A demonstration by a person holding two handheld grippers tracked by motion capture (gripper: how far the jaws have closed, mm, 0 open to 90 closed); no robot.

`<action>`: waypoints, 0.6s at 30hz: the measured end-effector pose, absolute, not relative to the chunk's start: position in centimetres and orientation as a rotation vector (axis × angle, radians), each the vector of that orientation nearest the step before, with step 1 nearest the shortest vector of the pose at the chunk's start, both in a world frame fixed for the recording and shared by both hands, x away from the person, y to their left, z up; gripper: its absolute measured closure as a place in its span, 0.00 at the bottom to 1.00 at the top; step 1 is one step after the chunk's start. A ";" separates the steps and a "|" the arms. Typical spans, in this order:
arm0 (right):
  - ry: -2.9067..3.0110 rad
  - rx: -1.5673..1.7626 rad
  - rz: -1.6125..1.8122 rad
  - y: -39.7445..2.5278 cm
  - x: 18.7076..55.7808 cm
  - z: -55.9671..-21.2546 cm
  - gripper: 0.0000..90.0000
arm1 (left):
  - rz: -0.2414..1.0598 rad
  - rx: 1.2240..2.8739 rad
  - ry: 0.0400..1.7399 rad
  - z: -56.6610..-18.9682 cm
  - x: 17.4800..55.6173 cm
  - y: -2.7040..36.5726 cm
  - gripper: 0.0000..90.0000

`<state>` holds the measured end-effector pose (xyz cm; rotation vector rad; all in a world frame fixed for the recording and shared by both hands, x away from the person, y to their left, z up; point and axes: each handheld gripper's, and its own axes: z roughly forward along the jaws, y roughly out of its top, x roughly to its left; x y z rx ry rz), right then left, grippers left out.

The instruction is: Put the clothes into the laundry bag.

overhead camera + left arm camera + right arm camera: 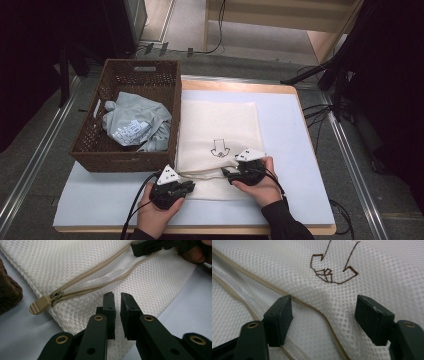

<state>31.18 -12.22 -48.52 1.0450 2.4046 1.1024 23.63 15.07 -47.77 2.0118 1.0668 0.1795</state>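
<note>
A white mesh laundry bag [220, 120] lies flat on the table with a brown arrow logo [332, 270] stitched on it. Its beige zipper [100, 284] runs along the near end and stands open, with the pull [40, 307] at the left end. My left gripper [117, 296] rests on the mesh just below the zipper, jaws almost together with nothing between them. My right gripper [324, 310] is open and straddles a raised fold of mesh at the zipper's upper edge, below the logo. In the high view, the left gripper [190, 186] and right gripper [226, 174] sit at the bag's near end.
A brown wicker basket [120, 160] stands left of the bag and holds a crumpled grey garment [135, 122]. A pale blue mat [290, 150] covers the table, with bare room right of the bag. Cables and dark stands surround the table.
</note>
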 end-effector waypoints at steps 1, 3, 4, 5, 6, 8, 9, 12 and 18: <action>2.389 1.065 1.096 -12.1 31.1 -48.5 0.42 | 0.179 2.011 1.067 -47.8 23.6 15.1 0.91; 2.341 1.113 1.077 -12.2 31.0 -48.3 0.63 | 0.177 2.010 1.067 -47.8 23.6 15.1 0.91; 2.326 1.132 1.073 -12.3 30.9 -48.2 0.72 | 0.177 2.009 1.066 -47.8 23.6 15.1 0.91; 2.334 1.146 1.075 -12.4 30.9 -48.1 0.78 | 0.178 2.011 1.068 -47.8 23.6 15.1 0.91; 2.357 1.184 1.106 -12.5 30.9 -47.9 0.79 | 0.177 2.010 1.070 -47.8 23.6 15.1 0.91; 2.377 1.215 1.185 -12.8 30.8 -47.5 0.80 | 0.174 2.009 1.071 -47.8 23.6 15.1 0.91; 2.387 1.224 1.233 -12.9 30.8 -47.2 0.81 | 0.173 2.008 1.072 -47.8 23.6 15.1 0.91; 2.453 1.193 1.358 -13.2 30.8 -46.7 0.78 | 0.176 2.009 1.071 -47.8 23.6 15.1 0.91; 2.456 1.019 1.136 -11.5 30.4 -48.0 0.48 | 0.174 2.009 1.069 -47.8 23.6 15.1 0.90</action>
